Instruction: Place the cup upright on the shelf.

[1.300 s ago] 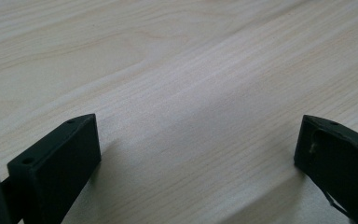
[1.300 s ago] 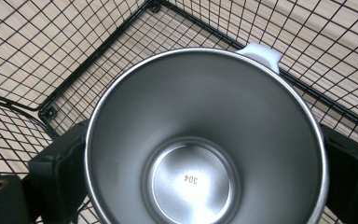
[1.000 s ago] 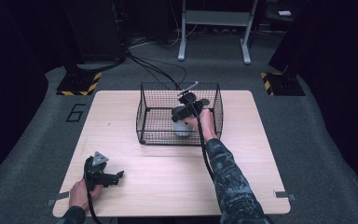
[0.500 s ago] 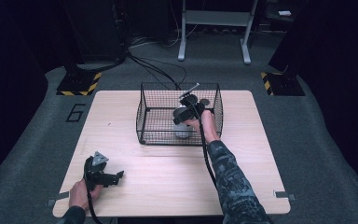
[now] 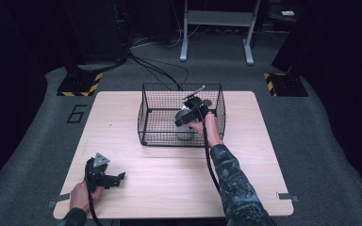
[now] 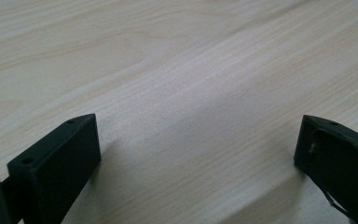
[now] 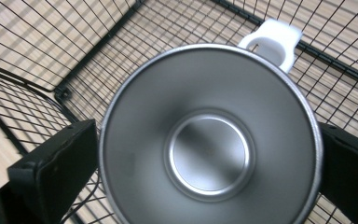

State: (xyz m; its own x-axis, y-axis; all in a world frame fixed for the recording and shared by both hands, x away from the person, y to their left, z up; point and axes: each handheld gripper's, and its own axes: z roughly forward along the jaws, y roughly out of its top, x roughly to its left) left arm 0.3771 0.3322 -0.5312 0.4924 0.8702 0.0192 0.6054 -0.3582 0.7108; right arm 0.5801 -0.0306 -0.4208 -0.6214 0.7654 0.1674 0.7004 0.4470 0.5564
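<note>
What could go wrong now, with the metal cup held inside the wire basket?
The right hand-held gripper holds the metal cup only by its round, smooth sides, so it may slip and drop. Its white handle lies close to the wire basket and may catch on the mesh.

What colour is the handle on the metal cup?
White; the cup itself is silver. The handle shows best in the right gripper view.

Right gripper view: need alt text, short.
A shiny metal cup with a white handle, seen from straight above, sits between the right gripper's two black jaws, one at each side of its rim. Under and around it are the black wire floor and walls of a basket, with pale wood table showing through the mesh.
</note>
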